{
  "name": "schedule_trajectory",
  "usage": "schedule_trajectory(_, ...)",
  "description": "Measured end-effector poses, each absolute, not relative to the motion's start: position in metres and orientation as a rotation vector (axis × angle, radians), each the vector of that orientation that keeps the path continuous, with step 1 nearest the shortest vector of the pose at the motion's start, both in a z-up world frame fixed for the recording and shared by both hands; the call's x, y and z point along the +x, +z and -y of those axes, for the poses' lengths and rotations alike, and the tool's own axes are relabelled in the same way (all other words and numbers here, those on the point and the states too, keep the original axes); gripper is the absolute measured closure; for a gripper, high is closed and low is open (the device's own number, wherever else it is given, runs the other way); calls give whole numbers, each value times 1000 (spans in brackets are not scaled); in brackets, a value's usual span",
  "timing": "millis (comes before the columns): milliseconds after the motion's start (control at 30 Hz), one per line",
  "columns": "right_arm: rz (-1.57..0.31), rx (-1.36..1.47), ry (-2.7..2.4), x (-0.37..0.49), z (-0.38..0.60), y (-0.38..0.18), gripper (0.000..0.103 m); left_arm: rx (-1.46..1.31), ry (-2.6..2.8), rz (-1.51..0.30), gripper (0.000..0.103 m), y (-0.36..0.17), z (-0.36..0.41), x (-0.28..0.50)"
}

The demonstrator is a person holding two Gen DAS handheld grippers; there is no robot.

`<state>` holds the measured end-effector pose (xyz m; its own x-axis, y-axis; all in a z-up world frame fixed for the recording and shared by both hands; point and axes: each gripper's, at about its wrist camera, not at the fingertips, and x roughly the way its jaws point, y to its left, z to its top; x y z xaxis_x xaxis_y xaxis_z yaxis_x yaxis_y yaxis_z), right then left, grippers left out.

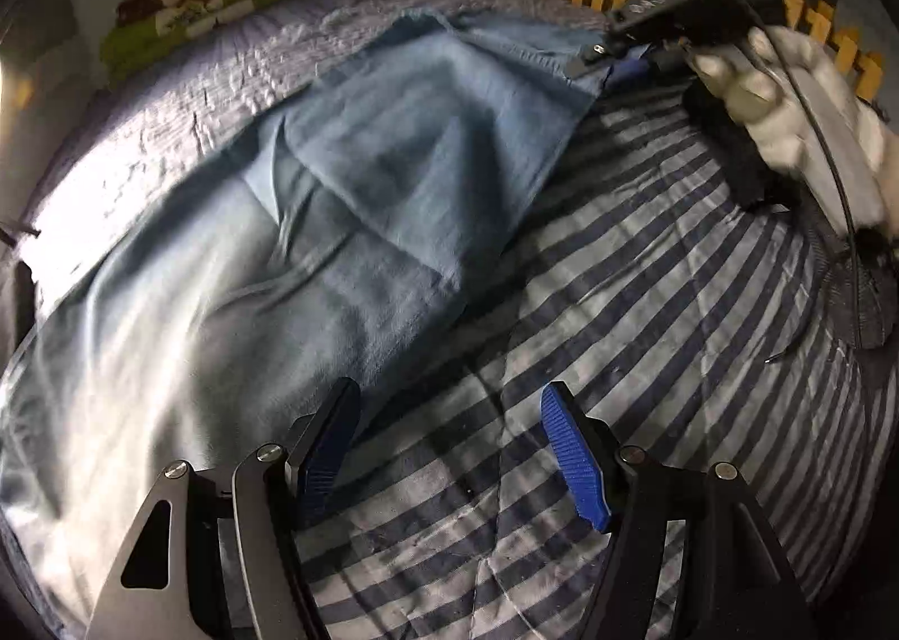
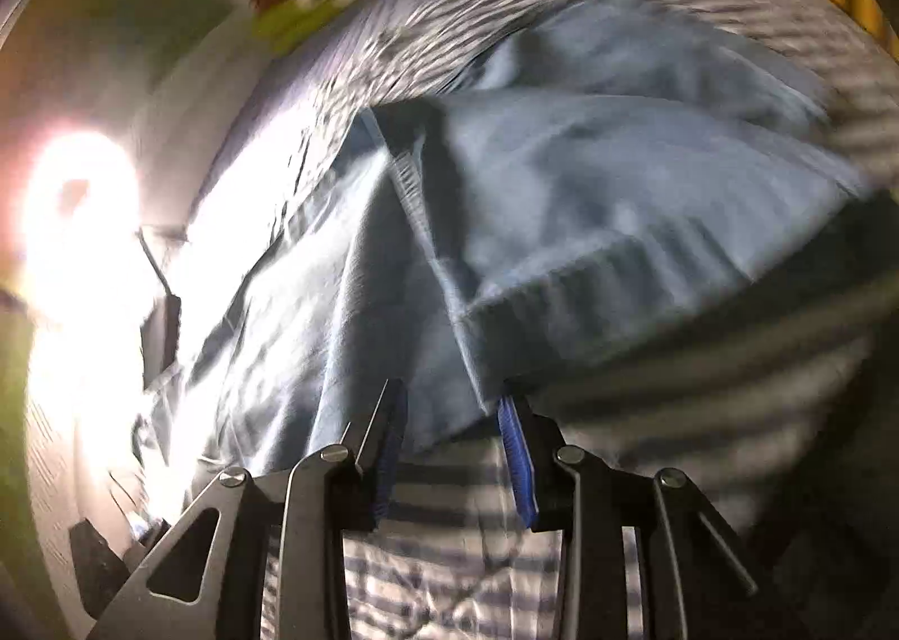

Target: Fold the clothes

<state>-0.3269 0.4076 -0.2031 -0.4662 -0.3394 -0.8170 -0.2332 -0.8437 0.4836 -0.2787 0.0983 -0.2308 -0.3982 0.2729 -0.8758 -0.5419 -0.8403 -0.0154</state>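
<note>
Right gripper [image 2: 452,449] jaws clamp a corner of the blue garment [image 1: 314,202], which stretches diagonally across the bed [image 1: 646,331]; left gripper [image 1: 449,449] jaws open, empty, beside its near edge.

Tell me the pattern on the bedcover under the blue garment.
The bedcover has dark blue and pale grey stripes, clearest in the left wrist view; the blue garment lies on it.
</note>
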Motion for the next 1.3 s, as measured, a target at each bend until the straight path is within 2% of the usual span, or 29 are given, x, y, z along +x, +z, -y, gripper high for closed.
schedule_trajectory(67,674,1682,-2615,-358,-411,-201,73,-1351,2251,-361,33,-234,-96,-279)
schedule_trajectory(200,623,1521,-2990,-398,-455,-155,70,-1340,2259,-374,33,-239,-90,-276)
schedule_trajectory(333,878,1343,-3033,-398,-507,-118,70,-1292,2259,-421,32,-246,-89,-263)
schedule_trajectory(433,759,1353,-3077,-385,-513,-108,70,-1252,2272,-428,30,-248,-89,-262)
schedule_trajectory(533,736,1430,-3065,-369,-525,-122,68,-1233,2284,-365,26,-250,-85,-263)
schedule_trajectory(567,752,1443,-3070,-362,-531,-127,64,-1217,2294,-350,24,-252,-84,-262)
schedule_trajectory(600,788,1458,-3076,-353,-539,-134,60,-1191,2309,-343,23,-253,-82,-259)
schedule_trajectory(700,952,1397,-3051,-325,-563,-155,59,-1159,2317,-349,19,-253,-81,-254)
schedule_trajectory(767,956,1377,-3015,-318,-567,-163,57,-1162,2295,-322,13,-254,-80,-256)
schedule_trajectory(800,919,1409,-3009,-322,-565,-167,57,-1160,2274,-313,9,-255,-80,-256)
schedule_trajectory(867,866,1444,-3002,-334,-562,-168,57,-1159,2272,-339,7,-257,-85,-256)
schedule_trajectory(933,806,1440,-3001,-354,-556,-164,56,-1158,2270,-341,6,-258,-86,-257)
schedule_trajectory(1000,786,1435,-2993,-376,-553,-162,50,-1159,2264,-330,6,-258,-86,-258)
schedule_trajectory(1100,770,1495,-2974,-409,-554,-166,48,-1159,2264,-336,5,-259,-87,-258)
schedule_trajectory(1300,983,1608,-2902,-467,-570,-199,48,-1164,2252,-331,3,-259,-88,-260)
